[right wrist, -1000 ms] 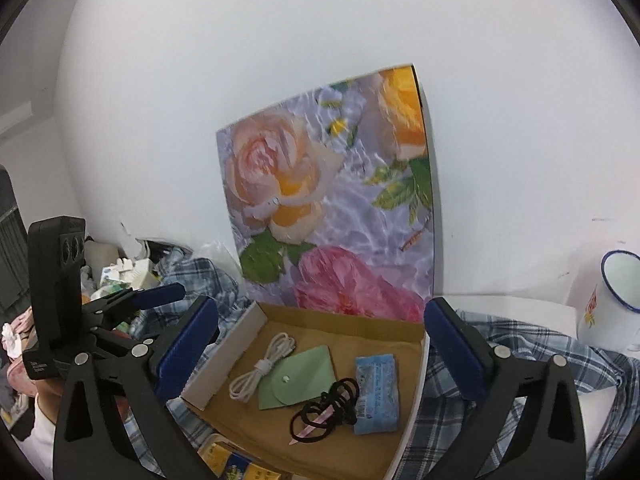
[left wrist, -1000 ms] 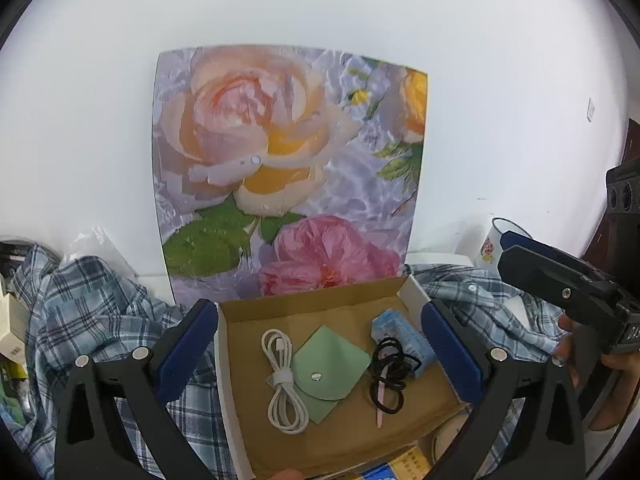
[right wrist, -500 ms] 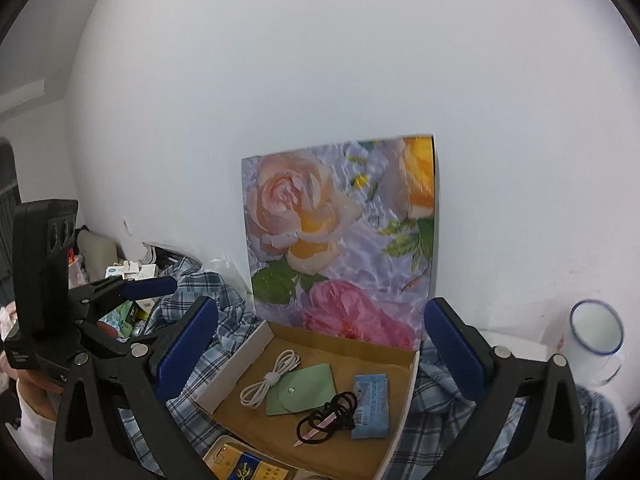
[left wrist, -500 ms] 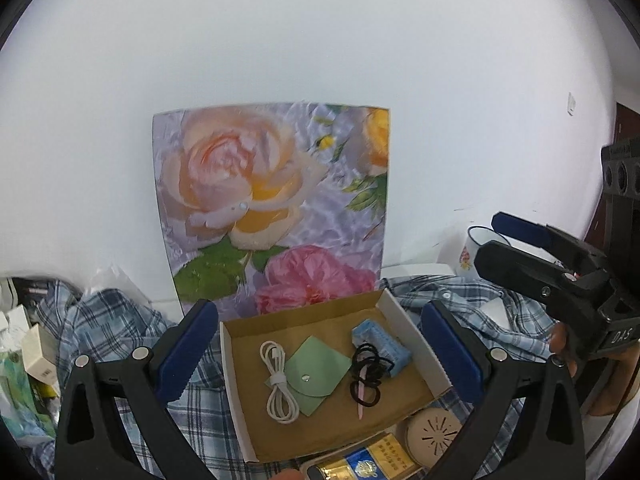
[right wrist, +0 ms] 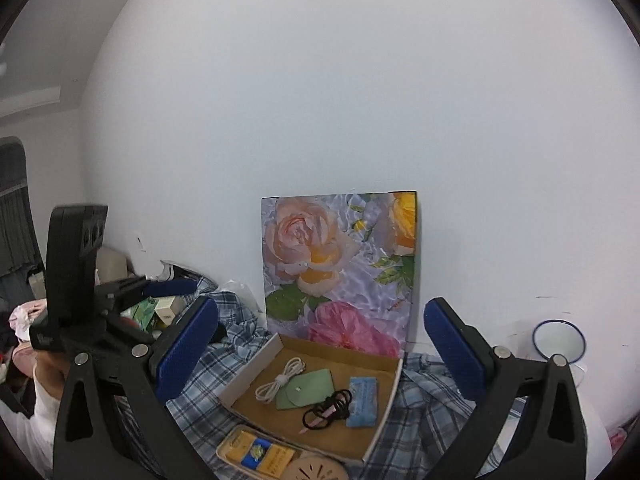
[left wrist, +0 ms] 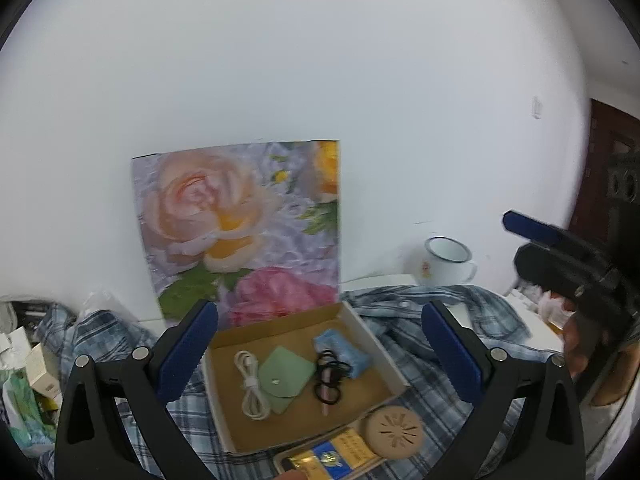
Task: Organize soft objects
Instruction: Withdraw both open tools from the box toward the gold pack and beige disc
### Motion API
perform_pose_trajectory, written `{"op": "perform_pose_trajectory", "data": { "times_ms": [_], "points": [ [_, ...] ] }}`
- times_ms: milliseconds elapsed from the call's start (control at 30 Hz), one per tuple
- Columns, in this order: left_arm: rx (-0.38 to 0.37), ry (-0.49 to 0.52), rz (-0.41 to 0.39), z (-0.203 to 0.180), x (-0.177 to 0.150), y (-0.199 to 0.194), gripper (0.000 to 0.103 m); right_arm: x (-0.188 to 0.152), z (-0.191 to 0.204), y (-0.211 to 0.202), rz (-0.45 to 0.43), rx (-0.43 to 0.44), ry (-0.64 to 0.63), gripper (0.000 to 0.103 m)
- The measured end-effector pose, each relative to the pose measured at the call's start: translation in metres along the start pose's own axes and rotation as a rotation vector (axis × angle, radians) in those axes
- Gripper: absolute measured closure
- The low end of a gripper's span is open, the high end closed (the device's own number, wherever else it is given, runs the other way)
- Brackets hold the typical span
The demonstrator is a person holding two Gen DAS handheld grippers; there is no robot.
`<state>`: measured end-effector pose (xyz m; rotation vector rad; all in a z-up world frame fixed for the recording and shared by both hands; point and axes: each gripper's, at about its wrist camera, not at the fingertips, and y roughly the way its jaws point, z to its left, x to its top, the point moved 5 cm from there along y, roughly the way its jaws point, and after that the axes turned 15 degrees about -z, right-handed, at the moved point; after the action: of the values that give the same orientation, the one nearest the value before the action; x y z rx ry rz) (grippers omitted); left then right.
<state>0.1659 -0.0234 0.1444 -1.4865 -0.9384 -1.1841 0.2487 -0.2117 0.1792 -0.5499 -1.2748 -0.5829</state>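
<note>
Both grippers, left [left wrist: 320, 344] and right [right wrist: 322, 346], hung with jaws spread; between them the white cable [left wrist: 251, 384] lay lengthwise in the box [left wrist: 380, 354].

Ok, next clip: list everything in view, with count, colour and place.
box: 1, cardboard, open, on the shirt
cable: 1, white, coiled, in the box
pouch: 1, green, in the box beside the cable
hair ties: black bunch, in the box, over a pink stick
packet: 1, blue, in the box
shirt: 1, blue plaid, under the box
rose poster: 1, leaning on the wall
mug: 1, white, blue rim, by the wall
tin: 1, yellow and blue, before the box
round disc: 1, tan, beside the tin
left gripper: jaws open, empty
right gripper: jaws open, empty
</note>
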Motion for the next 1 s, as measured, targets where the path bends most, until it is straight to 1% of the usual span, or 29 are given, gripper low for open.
{"op": "perform_pose_trajectory", "data": {
  "times_ms": [33, 100, 200, 333, 400, 467, 567, 733, 800, 867, 1000],
  "points": [
    [-0.002, -0.001, 0.001, -0.001, 0.001, -0.001, 0.0, -0.001, 0.0, -0.004, -0.005, -0.003, -0.001, 0.0],
    [0.018, 0.008, -0.002, -0.004, 0.002, -0.003, 0.0, -0.006, 0.0, -0.012, -0.013, -0.001, 0.002, 0.0],
    [0.036, 0.024, -0.005, -0.009, 0.0, -0.008, 0.0, -0.019, 0.005, -0.015, 0.016, 0.021, -0.006, 0.0],
    [0.018, 0.009, 0.004, -0.014, -0.014, -0.014, 0.0, -0.044, 0.014, -0.021, 0.052, 0.043, -0.037, 0.0],
    [0.017, 0.012, 0.015, -0.016, -0.026, -0.015, 0.0, -0.059, 0.017, -0.024, 0.07, 0.074, -0.026, 0.0],
    [0.034, 0.016, 0.022, -0.016, -0.037, -0.014, 0.0, -0.072, 0.019, -0.025, 0.09, 0.099, -0.028, 0.0],
    [0.049, 0.005, 0.052, -0.013, -0.057, -0.01, 0.0, -0.087, 0.018, -0.023, 0.122, 0.099, -0.05, 0.0],
    [0.072, -0.065, 0.117, 0.0, -0.093, -0.004, 0.0, -0.106, 0.015, -0.019, 0.161, 0.125, -0.036, 0.0],
    [0.084, -0.065, 0.146, 0.004, -0.109, 0.0, 0.0, -0.115, 0.014, -0.018, 0.18, 0.135, -0.04, 0.0],
    [0.097, -0.069, 0.164, 0.008, -0.121, 0.003, 0.0, -0.123, 0.013, -0.015, 0.203, 0.124, -0.05, 0.0],
    [0.082, -0.101, 0.202, 0.011, -0.143, 0.012, 0.0, -0.141, 0.012, -0.007, 0.258, 0.115, -0.065, 0.0]
  ]
}}
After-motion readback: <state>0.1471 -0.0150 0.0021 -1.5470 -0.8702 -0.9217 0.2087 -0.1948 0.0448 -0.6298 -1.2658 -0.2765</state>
